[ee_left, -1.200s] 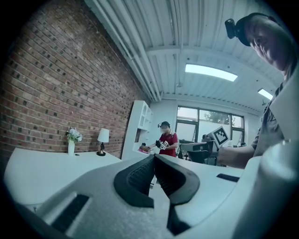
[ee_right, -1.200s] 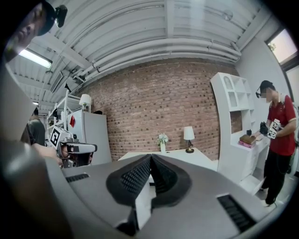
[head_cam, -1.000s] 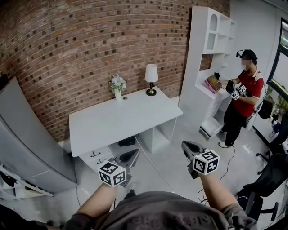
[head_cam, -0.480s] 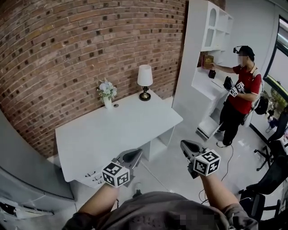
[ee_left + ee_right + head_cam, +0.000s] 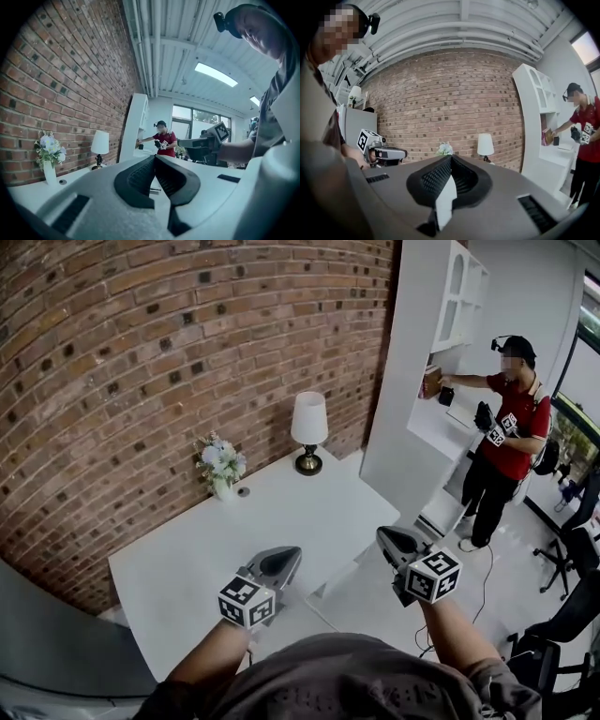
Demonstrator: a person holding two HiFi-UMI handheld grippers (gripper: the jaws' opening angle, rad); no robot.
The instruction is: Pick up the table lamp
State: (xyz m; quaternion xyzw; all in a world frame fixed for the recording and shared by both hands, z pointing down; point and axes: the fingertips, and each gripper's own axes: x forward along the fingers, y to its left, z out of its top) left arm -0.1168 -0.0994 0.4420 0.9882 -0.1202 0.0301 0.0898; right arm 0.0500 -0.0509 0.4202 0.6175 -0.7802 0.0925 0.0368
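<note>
Left hand-held gripper (image 5: 281, 561) and right hand-held gripper (image 5: 392, 542) clenched, empty. Head view shows table (image 5: 281, 512) under table lamp (image 5: 308, 430); right gripper view doesn't.

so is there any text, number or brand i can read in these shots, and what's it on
No readable words, numbers or brands anywhere.
Marker cube on the left gripper: black-and-white squares only, no letters.
Marker cube on the right gripper: the same.
Grey shirt: any print is too blurred to read.
Brown item, upper right of the head view: too small to read.
</note>
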